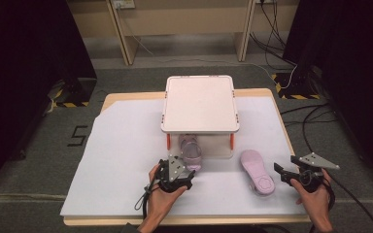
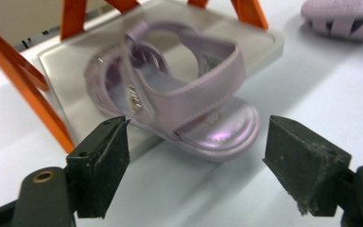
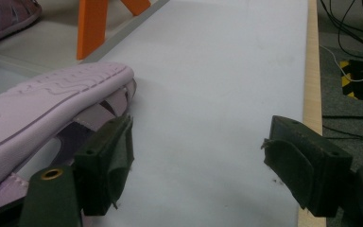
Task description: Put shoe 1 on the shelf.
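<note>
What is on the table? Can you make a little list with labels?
shelf: white rack with orange legs, on the table's white sheet
upright sandal: lilac, half on the rack's bottom board
upside-down sandal: lilac, sole up on the sheet
left tongs: open, right before the upright sandal
right tongs: open, beside the upside-down sandal

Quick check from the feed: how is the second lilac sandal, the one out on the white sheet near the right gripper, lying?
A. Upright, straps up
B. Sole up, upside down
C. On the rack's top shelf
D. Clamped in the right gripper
B. The overturned sandal shows its patterned sole upward on the white sheet, clear of the open right gripper.
</note>
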